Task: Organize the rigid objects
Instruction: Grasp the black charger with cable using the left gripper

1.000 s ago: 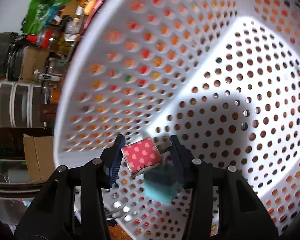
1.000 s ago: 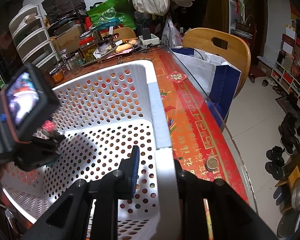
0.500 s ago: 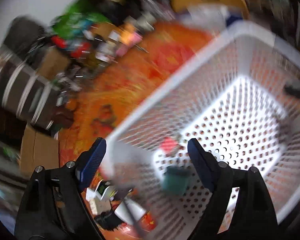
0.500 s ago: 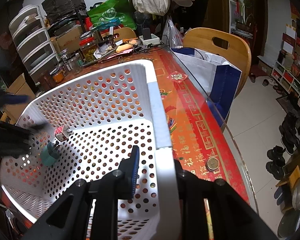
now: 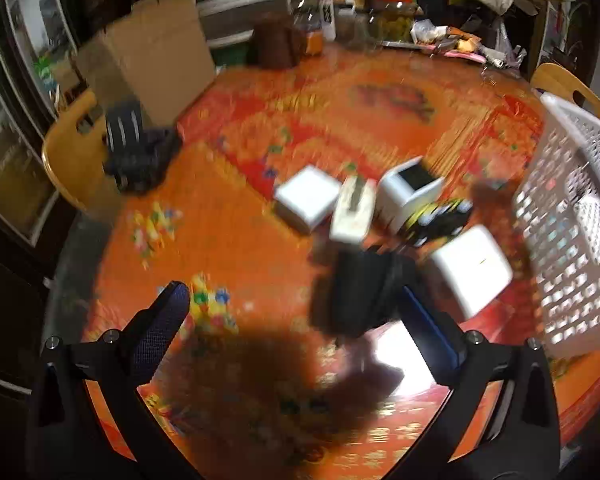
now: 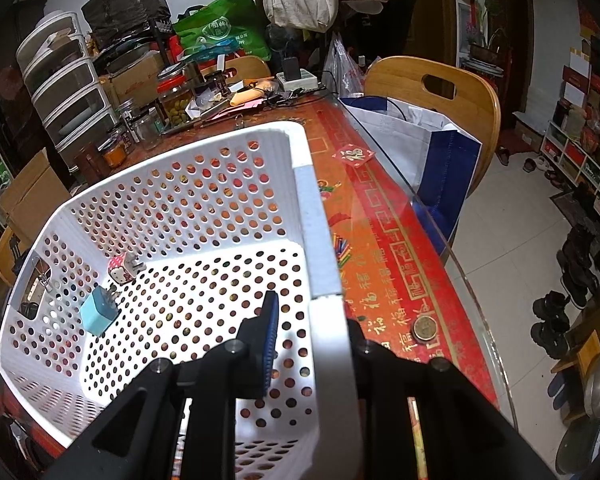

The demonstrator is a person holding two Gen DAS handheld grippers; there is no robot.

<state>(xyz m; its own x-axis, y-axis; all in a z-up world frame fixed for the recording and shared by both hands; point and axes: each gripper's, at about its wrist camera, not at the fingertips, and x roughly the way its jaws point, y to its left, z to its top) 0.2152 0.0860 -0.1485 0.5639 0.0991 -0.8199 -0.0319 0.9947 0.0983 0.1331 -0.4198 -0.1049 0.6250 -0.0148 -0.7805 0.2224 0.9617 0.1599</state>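
My right gripper (image 6: 312, 320) is shut on the near rim of the white perforated basket (image 6: 320, 240). Inside the basket lie a pink polka-dot charger (image 6: 120, 270) and a teal charger (image 6: 98, 314), near its left wall. My left gripper (image 5: 296, 312) is open and empty above the orange table. Ahead of it lie several white boxes, one at the right (image 5: 470, 270) and one further back (image 5: 306, 198), a black block (image 5: 360, 290) close to the right finger, and a black-and-yellow item (image 5: 440, 220). The basket's wall (image 5: 572, 248) shows at the right edge. This view is blurred.
A dark bag (image 5: 138, 148) lies on the table at the left by a wooden chair (image 5: 66, 160). Jars, boxes and drawers crowd the table's far side (image 6: 172, 100). A coin (image 6: 425, 328) lies right of the basket. A chair with a blue-and-white bag (image 6: 432, 140) stands at the right.
My left gripper let go of the pink charger inside the basket, opened, pulled out and swung left over the table objects. The right gripper has kept its hold on the rim.
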